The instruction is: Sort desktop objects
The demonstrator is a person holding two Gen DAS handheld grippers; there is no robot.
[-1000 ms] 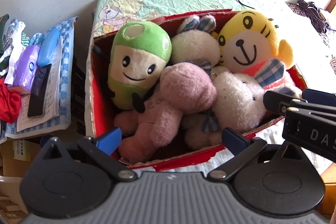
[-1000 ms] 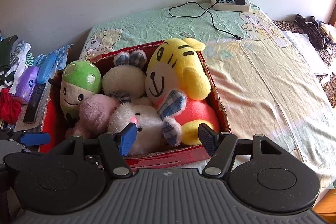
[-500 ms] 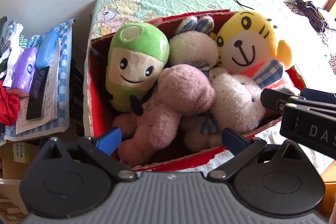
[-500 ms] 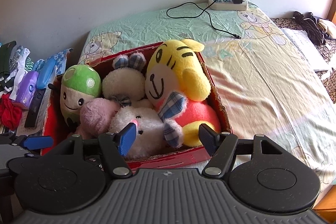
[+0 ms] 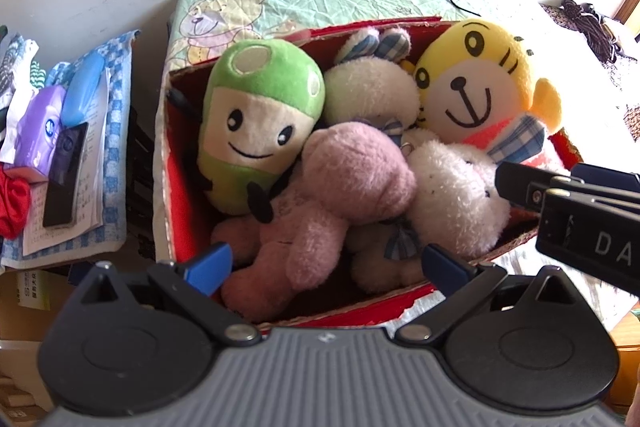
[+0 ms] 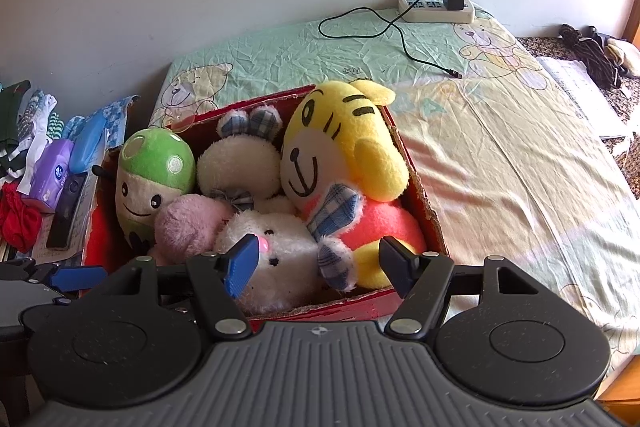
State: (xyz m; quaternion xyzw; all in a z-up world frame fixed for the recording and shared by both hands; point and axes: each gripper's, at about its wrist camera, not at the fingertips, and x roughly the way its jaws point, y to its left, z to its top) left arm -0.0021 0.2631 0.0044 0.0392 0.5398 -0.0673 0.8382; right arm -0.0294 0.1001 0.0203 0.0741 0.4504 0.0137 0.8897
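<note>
A red cardboard box (image 5: 176,187) (image 6: 420,187) on the bed holds several plush toys: a green mushroom doll (image 5: 256,123) (image 6: 152,179), a pink bear (image 5: 340,195) (image 6: 188,223), a white bunny (image 5: 456,195) (image 6: 280,259), a cream bunny (image 5: 372,95) (image 6: 240,167) and a yellow tiger (image 5: 476,87) (image 6: 344,155). My left gripper (image 5: 326,263) hovers open over the box's near edge, above the pink bear. Open too, my right gripper (image 6: 320,263) hangs over the white bunny, and it shows in the left wrist view (image 5: 568,195). Neither holds anything.
Left of the box, a side stand carries a purple tissue pack (image 5: 38,131) (image 6: 50,175), a blue case (image 5: 82,87), a black phone (image 5: 64,179) (image 6: 66,211) and papers. A power strip (image 6: 436,7) with a black cable (image 6: 400,35) lies at the bed's far side. Dark clothing (image 6: 592,55) sits far right.
Both views have shifted slightly; the box and toys sit a little lower and closer in the frame. The toys have not moved and both grippers stay open.
</note>
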